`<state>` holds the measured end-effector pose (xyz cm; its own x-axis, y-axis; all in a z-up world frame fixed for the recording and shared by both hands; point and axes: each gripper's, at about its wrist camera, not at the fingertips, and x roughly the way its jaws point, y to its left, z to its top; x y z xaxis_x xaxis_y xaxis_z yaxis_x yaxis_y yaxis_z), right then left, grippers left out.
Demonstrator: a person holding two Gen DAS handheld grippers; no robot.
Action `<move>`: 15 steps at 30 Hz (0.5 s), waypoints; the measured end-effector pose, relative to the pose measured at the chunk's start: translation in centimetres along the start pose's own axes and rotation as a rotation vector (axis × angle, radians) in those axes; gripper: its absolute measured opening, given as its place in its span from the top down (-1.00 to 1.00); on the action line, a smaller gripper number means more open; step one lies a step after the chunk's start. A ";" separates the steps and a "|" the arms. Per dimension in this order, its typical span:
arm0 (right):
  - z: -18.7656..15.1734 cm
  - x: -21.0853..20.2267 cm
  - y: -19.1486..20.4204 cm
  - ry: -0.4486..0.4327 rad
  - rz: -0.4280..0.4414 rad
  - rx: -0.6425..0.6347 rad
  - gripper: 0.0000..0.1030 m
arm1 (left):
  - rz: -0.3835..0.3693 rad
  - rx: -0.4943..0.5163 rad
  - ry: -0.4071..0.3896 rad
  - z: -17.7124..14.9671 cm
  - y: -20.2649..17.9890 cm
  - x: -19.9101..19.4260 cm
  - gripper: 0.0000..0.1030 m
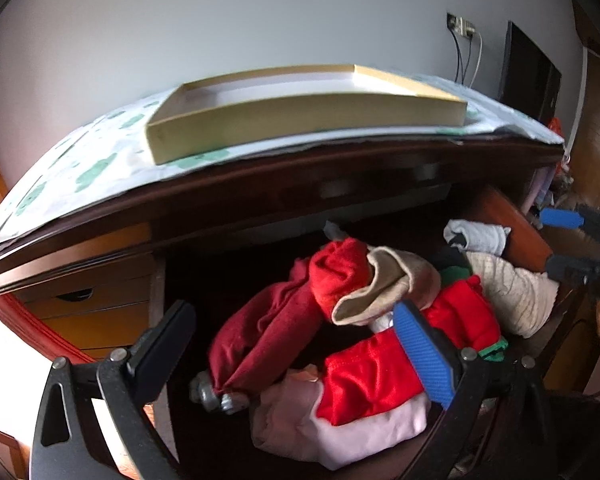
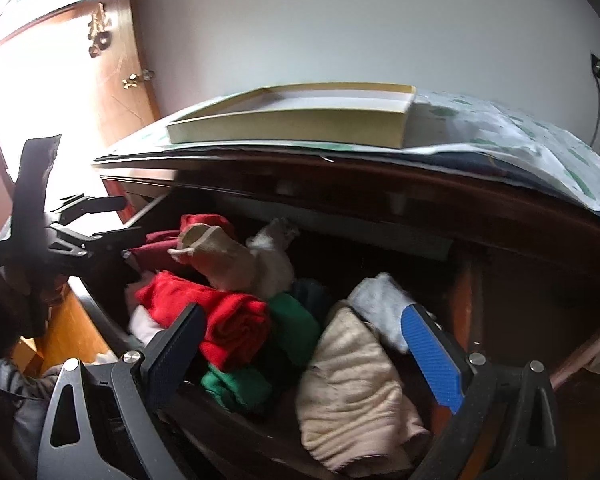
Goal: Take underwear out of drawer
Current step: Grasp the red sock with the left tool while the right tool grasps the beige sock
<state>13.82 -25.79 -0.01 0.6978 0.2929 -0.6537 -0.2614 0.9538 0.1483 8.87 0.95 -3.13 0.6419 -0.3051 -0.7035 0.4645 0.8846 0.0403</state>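
Observation:
The dark wooden drawer (image 1: 512, 224) stands pulled open and is full of folded underwear: a dark red piece (image 1: 264, 328), bright red pieces (image 1: 368, 376), a beige one (image 1: 384, 288), a pink one (image 1: 340, 428), a cream ribbed one (image 2: 352, 392), green ones (image 2: 292, 324) and a white one (image 2: 380, 304). My left gripper (image 1: 296, 344) is open above the red pieces at the drawer's left. My right gripper (image 2: 300, 348) is open above the green and cream pieces at the drawer's right. It also shows in the left wrist view (image 1: 556, 244), open. Neither holds anything.
A shallow yellow cardboard box (image 1: 300, 116) lies on the dresser top, on a white cloth with green prints (image 1: 80, 172). Lighter wooden drawers (image 1: 96, 312) are at the left. A dark screen (image 1: 532, 76) and wall cables are at the back right.

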 end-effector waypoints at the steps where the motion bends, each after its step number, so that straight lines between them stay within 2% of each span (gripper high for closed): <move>1: 0.0 0.0 -0.3 0.007 -0.006 0.006 -0.93 | 0.004 0.006 0.007 0.1 -0.1 0.3 -0.95; 5: 0.9 0.7 -1.7 0.035 0.002 0.030 -0.93 | -0.011 -0.005 0.028 0.4 0.3 1.0 -0.95; 7: 1.7 1.3 -1.9 0.041 0.021 0.030 -0.93 | 0.009 -0.009 0.045 0.5 0.5 1.4 -0.95; 11: 2.5 3.3 -1.6 0.101 -0.002 -0.032 -0.93 | 0.006 -0.015 0.076 0.6 0.9 2.2 -0.95; 12: 2.6 3.8 -1.6 0.127 0.007 -0.039 -0.89 | 0.006 -0.018 0.085 0.6 1.0 2.3 -0.95; 14: 2.7 4.6 -1.6 0.165 0.039 -0.036 -0.52 | 0.000 -0.030 0.106 0.7 1.3 2.6 -0.95; 15: 2.7 4.9 -1.4 0.181 0.057 -0.035 -0.49 | -0.011 -0.039 0.114 0.8 1.6 2.6 -0.95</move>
<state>19.45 -25.51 -1.43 0.5502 0.3267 -0.7685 -0.3228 0.9320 0.1650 11.79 1.24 -4.35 0.5623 -0.2742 -0.7801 0.4452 0.8954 0.0061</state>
